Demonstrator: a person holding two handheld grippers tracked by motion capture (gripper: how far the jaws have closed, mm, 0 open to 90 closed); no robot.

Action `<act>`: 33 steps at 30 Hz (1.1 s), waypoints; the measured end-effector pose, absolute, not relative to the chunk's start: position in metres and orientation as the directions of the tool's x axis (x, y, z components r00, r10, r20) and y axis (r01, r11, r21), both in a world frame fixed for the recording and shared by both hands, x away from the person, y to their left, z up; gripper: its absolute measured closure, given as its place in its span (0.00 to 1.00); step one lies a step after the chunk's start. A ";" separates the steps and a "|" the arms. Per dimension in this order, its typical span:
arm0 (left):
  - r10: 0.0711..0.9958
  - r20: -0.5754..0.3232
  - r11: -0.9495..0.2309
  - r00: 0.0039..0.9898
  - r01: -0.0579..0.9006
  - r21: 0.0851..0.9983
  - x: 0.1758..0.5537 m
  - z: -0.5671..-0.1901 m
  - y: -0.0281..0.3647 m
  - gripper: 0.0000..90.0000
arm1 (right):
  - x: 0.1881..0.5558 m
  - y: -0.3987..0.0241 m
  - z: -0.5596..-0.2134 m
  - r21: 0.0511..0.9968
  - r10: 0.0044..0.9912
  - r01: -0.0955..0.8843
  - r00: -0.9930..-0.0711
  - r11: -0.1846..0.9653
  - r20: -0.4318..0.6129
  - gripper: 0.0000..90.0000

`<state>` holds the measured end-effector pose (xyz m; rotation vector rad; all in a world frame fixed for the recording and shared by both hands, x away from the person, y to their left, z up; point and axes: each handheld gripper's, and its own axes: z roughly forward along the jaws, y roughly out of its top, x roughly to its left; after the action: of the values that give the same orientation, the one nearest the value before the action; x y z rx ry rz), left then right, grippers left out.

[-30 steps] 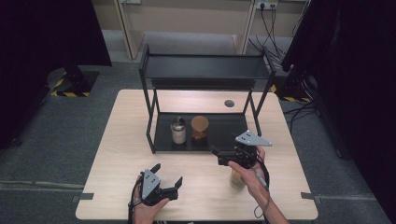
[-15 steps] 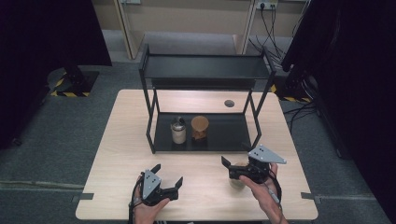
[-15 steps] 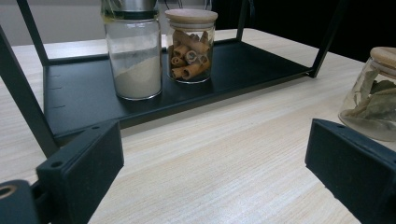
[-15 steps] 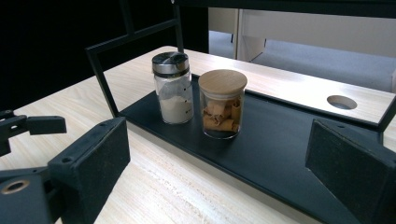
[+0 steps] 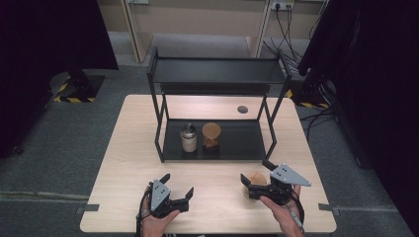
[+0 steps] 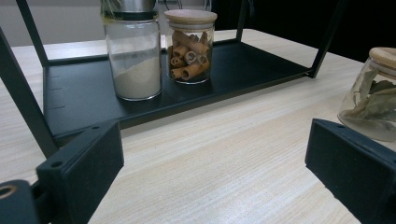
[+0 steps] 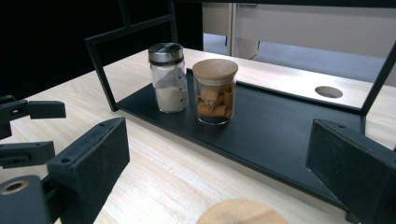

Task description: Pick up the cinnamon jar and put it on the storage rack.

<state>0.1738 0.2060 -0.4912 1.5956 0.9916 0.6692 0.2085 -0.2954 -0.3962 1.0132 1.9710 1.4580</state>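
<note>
- We hold the right gripper low over the near right part of the worktop, just in front of the black rack.
- Its fingers are spread wide. A glass jar with a wooden lid stands between them, on the worktop. In the right gripper view the lid sits at the bottom edge, midway between the two fingers. We cannot tell whether the pads touch the glass.
- In the left gripper view the same jar stands at the right, apart from the rack; dried leaves show through the glass.
- We hold the left gripper near the front left part of the worktop, well apart from the right one. Its fingers are spread, with bare worktop between them.
- The rack stands at the middle of the worktop and has two levels: an upper shelf and a lower tray.
- Two containers stand upright on the left half of the lower tray, just beside each other:
  - a shaker with a metal cap, partly filled with pale powder;
  - a jar of cinnamon sticks with a wooden lid, to the right of the shaker in the high view.
- The right half of the lower tray is bare.
- A round hole sits in the worktop behind the rack.
</note>
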 end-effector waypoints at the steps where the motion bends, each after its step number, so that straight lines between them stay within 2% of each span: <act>1: 0.868 -0.075 -0.061 0.491 0.255 0.965 0.174 -0.491 0.206 0.04 | 0.207 -0.296 -0.397 0.948 0.794 0.275 -0.607 0.160 0.042 0.07; 9: 0.868 -0.076 -0.059 0.490 0.254 0.965 0.174 -0.491 0.206 0.04 | 0.197 -0.296 -0.403 0.947 0.797 0.261 -0.603 0.186 0.009 0.07; 33: 0.870 -0.078 -0.056 0.486 0.255 0.965 0.175 -0.491 0.207 0.04 | 0.171 -0.308 -0.433 0.954 0.811 0.254 -0.584 0.161 0.019 0.06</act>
<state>0.1746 0.2066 -0.4908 1.5887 0.9980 0.6722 0.1714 -0.3081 -0.4333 1.0074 1.9336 1.4333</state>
